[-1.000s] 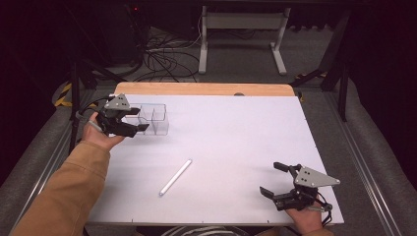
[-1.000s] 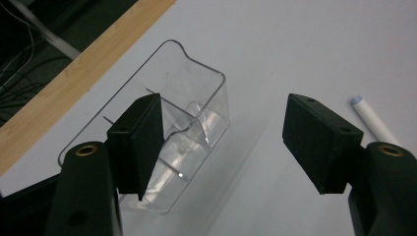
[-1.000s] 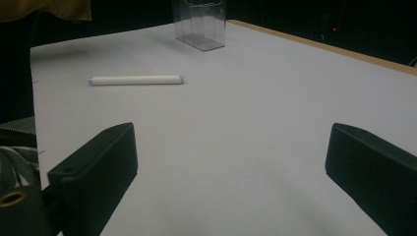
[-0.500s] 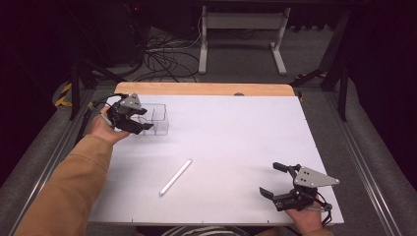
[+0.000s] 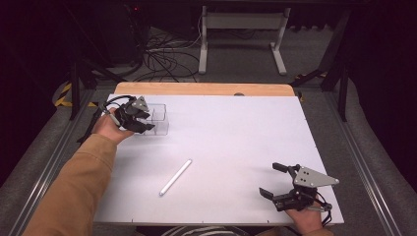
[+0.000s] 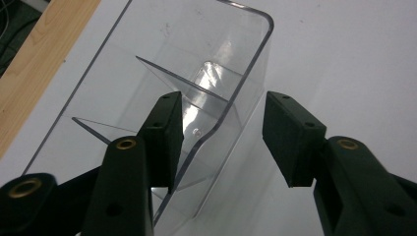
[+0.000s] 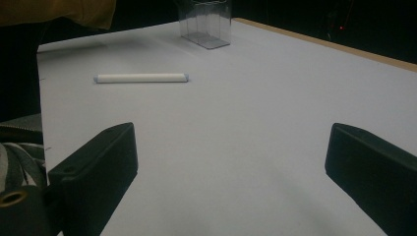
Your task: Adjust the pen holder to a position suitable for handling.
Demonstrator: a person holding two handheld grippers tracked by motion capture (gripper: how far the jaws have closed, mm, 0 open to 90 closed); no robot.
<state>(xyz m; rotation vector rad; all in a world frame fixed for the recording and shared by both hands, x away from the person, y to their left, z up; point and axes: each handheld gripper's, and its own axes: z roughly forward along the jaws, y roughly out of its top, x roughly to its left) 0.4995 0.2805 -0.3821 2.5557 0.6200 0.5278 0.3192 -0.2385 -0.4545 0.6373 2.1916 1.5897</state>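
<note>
- Two black two-jaw grippers over one white tabletop (image 5: 236,132), wooden strip along its far edge.
- Left gripper (image 5: 145,121) at far left corner of tabletop, against clear plastic divided box (image 5: 158,118); held in a hand with an ochre sleeve (image 5: 78,182) coming in from near left.
- In left gripper view, left gripper (image 6: 223,137) astride near end wall of clear plastic divided box (image 6: 196,73): one pad inside the compartment, other pad outside over bare tabletop.
- Jaws just closing around that wall; inner pad right at the plastic, outer pad apart from it with a gap showing, so released rather than clenched, nothing gripped.
- Box upright on tabletop, thin inner partitions crossing it, long side near far edge.
- Right gripper (image 5: 276,181) at near right corner of tabletop, low over the surface, grey three-cornered plate on top.
- In right gripper view, right gripper (image 7: 231,162) spread wide, bare white surface between the pads: released, grasping nothing.
- White slim cylindrical stick (image 5: 175,177) flat on tabletop, near middle toward near edge, lying diagonally, well apart from both grippers and from box.
- Same stick (image 7: 141,77) in right gripper view beyond the jaws, box (image 7: 205,22) farther off behind it.
</note>
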